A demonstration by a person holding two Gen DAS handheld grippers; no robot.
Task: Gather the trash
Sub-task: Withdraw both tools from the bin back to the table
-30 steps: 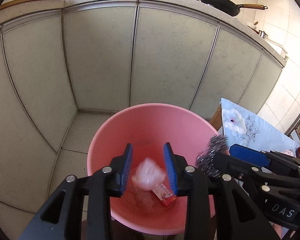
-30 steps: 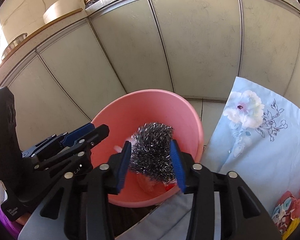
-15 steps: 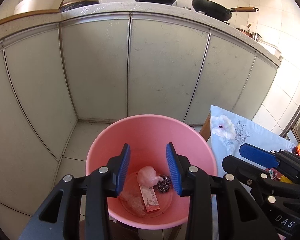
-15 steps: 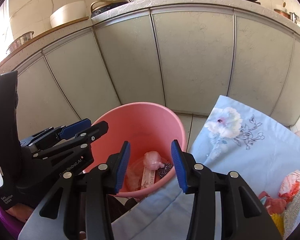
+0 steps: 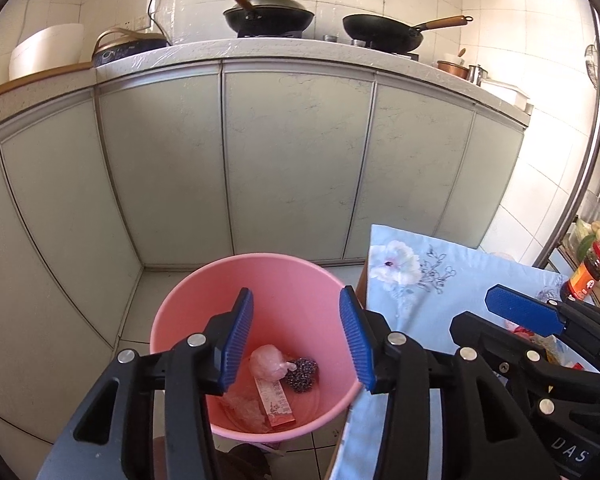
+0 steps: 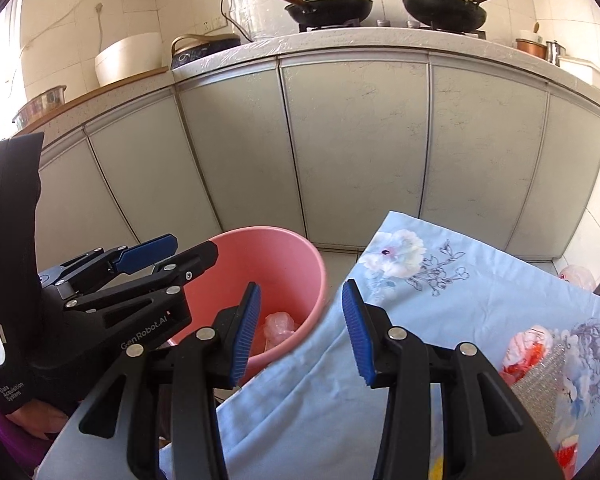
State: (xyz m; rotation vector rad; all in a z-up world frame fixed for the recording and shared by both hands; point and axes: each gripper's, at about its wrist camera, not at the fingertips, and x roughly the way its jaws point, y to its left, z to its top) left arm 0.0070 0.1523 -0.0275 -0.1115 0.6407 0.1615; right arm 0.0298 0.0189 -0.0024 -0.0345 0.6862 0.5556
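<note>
A pink bucket (image 5: 168, 320) stands on the floor beside the table. It holds a steel wool scrubber (image 5: 302, 373), a pink plastic ball (image 5: 266, 363), a red and white packet (image 5: 275, 400) and clear wrap. My left gripper (image 5: 296, 340) is open and empty above the bucket. My right gripper (image 6: 300, 330) is open and empty over the table edge, with the bucket (image 6: 284, 256) to its left. More trash lies on the table at right: a red and white wrapper (image 6: 526, 350) and a silver glitter piece (image 6: 548, 384).
The table has a light blue flowered cloth (image 6: 440, 300). Grey kitchen cabinets (image 5: 296, 160) stand behind the bucket, with woks (image 5: 268, 14) on the counter. A sauce bottle (image 5: 588, 272) stands at the far right of the table.
My right gripper opened and dropped the steel wool scrubber into the bucket. The plastic ball also landed in the bucket. Both grippers have since lifted and pulled back, the right one over the table.
</note>
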